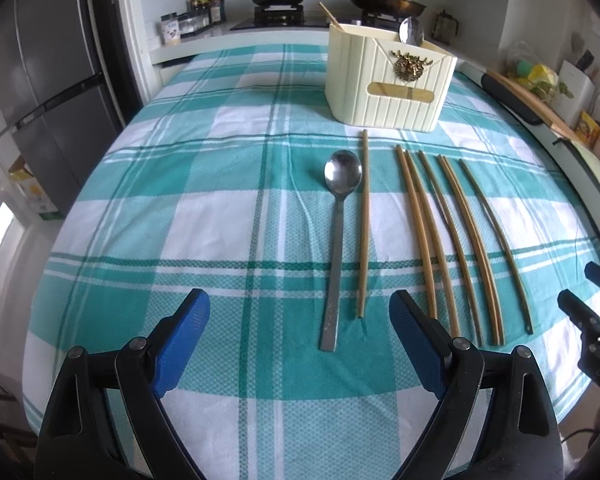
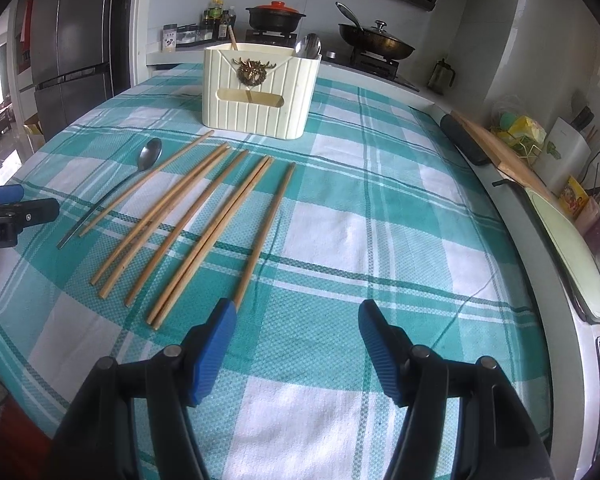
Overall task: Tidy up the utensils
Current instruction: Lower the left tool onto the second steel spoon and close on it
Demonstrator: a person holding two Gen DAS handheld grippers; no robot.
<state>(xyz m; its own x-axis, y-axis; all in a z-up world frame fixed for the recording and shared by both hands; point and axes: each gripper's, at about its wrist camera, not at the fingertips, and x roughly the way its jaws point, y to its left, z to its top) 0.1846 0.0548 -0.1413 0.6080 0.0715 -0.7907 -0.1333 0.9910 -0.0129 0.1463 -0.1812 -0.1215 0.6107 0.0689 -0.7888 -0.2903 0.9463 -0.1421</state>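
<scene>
Our right claw (image 2: 298, 320) hangs wide apart over the checked table (image 2: 380, 220), holding nothing. Ahead to the left we see seven chopsticks (image 2: 196, 220) lying fanned out, a spoon (image 2: 140, 164) just beside the farthest one. Beyond them stands a cream holder (image 2: 260, 96) with another spoon (image 2: 308, 46) upright inside.
</scene>
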